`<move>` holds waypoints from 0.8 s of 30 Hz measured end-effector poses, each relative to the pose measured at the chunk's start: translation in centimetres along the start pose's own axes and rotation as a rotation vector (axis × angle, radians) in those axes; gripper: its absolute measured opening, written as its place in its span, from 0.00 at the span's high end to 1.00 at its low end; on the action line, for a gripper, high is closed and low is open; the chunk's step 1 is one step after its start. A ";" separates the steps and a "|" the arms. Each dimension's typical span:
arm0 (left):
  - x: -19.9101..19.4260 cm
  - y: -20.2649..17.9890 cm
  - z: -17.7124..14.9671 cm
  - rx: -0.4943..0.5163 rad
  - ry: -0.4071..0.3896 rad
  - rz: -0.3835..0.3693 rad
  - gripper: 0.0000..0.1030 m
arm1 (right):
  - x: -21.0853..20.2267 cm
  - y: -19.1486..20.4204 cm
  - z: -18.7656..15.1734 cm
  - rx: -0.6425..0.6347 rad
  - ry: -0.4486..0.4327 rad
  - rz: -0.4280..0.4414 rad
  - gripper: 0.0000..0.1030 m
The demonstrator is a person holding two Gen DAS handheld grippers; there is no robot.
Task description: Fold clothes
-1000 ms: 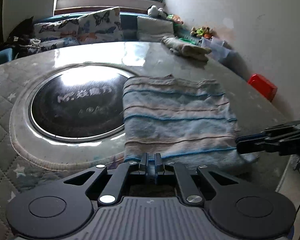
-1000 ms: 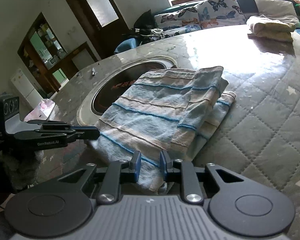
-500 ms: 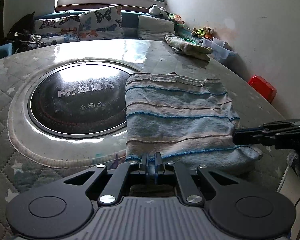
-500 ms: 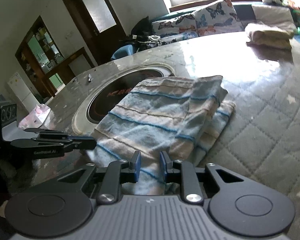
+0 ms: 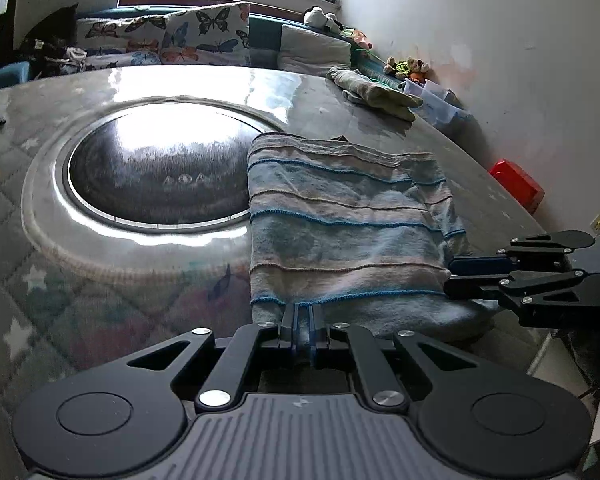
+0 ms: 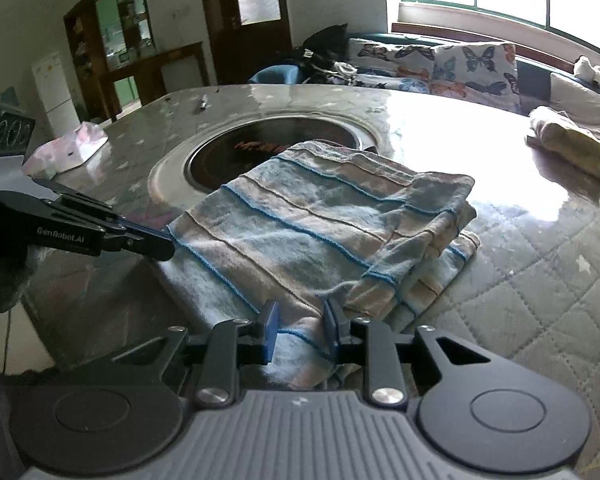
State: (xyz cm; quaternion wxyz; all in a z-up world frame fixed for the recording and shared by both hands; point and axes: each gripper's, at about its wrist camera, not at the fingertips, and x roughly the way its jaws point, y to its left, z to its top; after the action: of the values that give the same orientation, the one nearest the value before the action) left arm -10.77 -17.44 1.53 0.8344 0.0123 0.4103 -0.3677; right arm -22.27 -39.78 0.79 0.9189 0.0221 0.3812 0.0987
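A striped blue and beige garment [image 5: 348, 224] lies folded on the round table, partly over the dark hotplate [image 5: 156, 172]. It also shows in the right wrist view [image 6: 320, 224]. My left gripper [image 5: 302, 312] is shut at the garment's near edge, its fingers pressed together on the hem; it shows from the side in the right wrist view [image 6: 156, 244]. My right gripper [image 6: 298, 320] is open a little, with the garment's near corner between its fingers. It shows in the left wrist view [image 5: 452, 276] at the garment's right corner.
A second folded beige garment [image 5: 374, 90] lies at the table's far side, and shows too in the right wrist view [image 6: 568, 140]. A red box [image 5: 518, 186] sits beyond the right edge. A pink cloth [image 6: 66, 150] lies on the far left. Butterfly cushions [image 5: 204, 34] line the window bench.
Both grippers have stayed at the garment's near edge. The right camera has swung and dropped lower, and the garment's top layer looks slightly lifted and shifted.
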 end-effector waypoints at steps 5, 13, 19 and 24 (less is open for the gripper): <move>-0.3 -0.2 0.0 -0.002 0.007 0.000 0.93 | -0.6 -1.0 0.8 0.048 -0.023 0.016 0.76; 0.0 -0.1 0.2 -0.010 0.006 -0.001 0.93 | 0.4 -3.9 1.4 0.123 -0.055 -0.045 0.77; 0.0 0.0 0.0 -0.008 0.006 -0.005 0.93 | 0.8 -5.4 2.2 0.152 -0.089 -0.084 0.77; 0.0 0.0 0.0 -0.009 0.008 -0.003 0.93 | 2.6 -6.1 4.2 0.149 -0.115 -0.090 0.77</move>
State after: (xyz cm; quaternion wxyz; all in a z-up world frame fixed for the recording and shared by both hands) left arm -10.73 -17.44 1.55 0.8322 0.0094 0.4155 -0.3671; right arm -16.49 -45.12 1.28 0.9385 0.0790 0.3350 0.0272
